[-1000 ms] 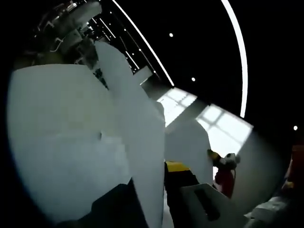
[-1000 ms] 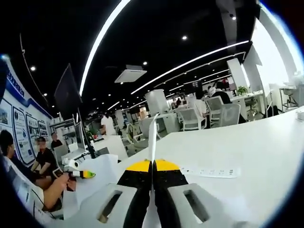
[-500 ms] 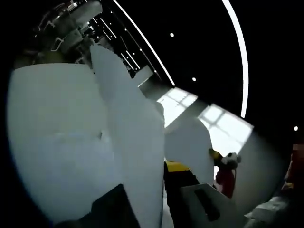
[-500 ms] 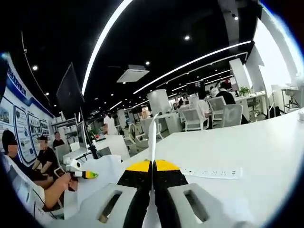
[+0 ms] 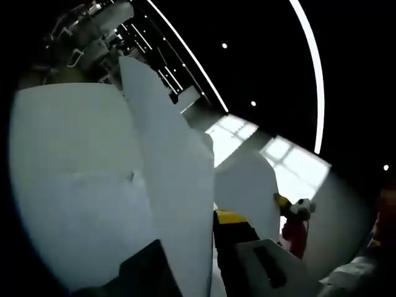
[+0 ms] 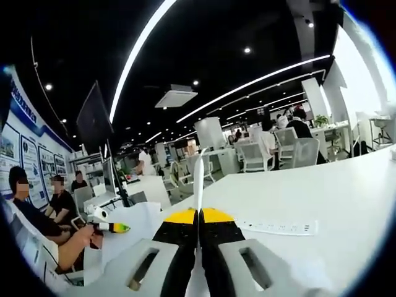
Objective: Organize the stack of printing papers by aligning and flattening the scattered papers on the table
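White printing papers (image 5: 93, 185) stand upright and bowed in the left gripper view, and one sheet (image 5: 179, 204) runs down between my left gripper's (image 5: 197, 234) jaws, which are shut on it. The left jaw is partly hidden behind the sheet. Further right, another yellow-tipped gripper (image 5: 283, 203) holds the far edge of a sheet (image 5: 247, 185). In the right gripper view my right gripper (image 6: 198, 216) is shut on a paper edge (image 6: 199, 179) seen edge-on. The left gripper (image 6: 111, 227), in a person's hand (image 6: 74, 244), sits at the sheet's (image 6: 139, 223) other end.
A white table (image 6: 334, 192) stretches to the right with a power strip (image 6: 278, 228) lying on it. Two people sit at the left (image 6: 43, 216). Office chairs (image 6: 297, 151) and desks stand behind, with a monitor on a pole (image 6: 96, 124).
The near sheet in the left gripper view has straightened and shifted slightly left. The right gripper view has drifted a little; both grips are unchanged.
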